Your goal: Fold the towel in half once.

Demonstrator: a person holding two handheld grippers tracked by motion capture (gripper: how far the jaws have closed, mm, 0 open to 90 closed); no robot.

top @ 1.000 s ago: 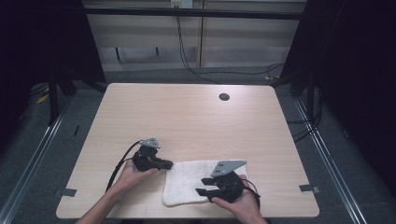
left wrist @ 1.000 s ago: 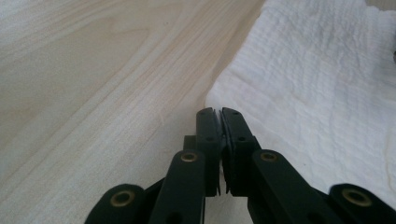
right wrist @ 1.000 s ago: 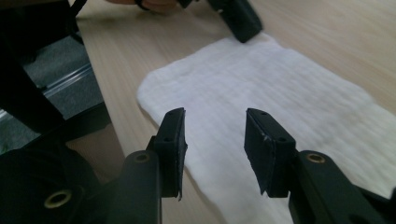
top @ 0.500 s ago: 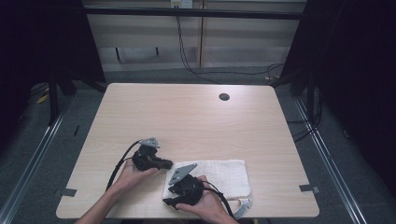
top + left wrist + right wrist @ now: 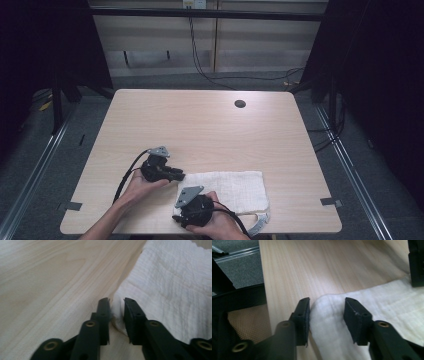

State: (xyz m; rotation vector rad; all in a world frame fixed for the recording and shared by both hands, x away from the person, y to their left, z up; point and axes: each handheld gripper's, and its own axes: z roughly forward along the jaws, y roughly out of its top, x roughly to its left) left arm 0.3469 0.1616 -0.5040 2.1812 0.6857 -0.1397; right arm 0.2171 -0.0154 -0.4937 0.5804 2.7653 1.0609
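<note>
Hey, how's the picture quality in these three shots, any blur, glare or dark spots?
High view: table evenly lit, surroundings nearly black, white towel bright but readable. Left gripper view: wood washed out at top left, the jaws near the lens soft. Right gripper view: towel slightly overexposed, background hazy.

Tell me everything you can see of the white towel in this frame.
The white towel is a folded, waffle-textured cloth lying flat at the near edge of the table, with a small tag or strap past its near right corner. The left gripper has just been opening, its jaws apart around a pinched-up fold at the far left corner. The right gripper stands open astride the near left corner.
</note>
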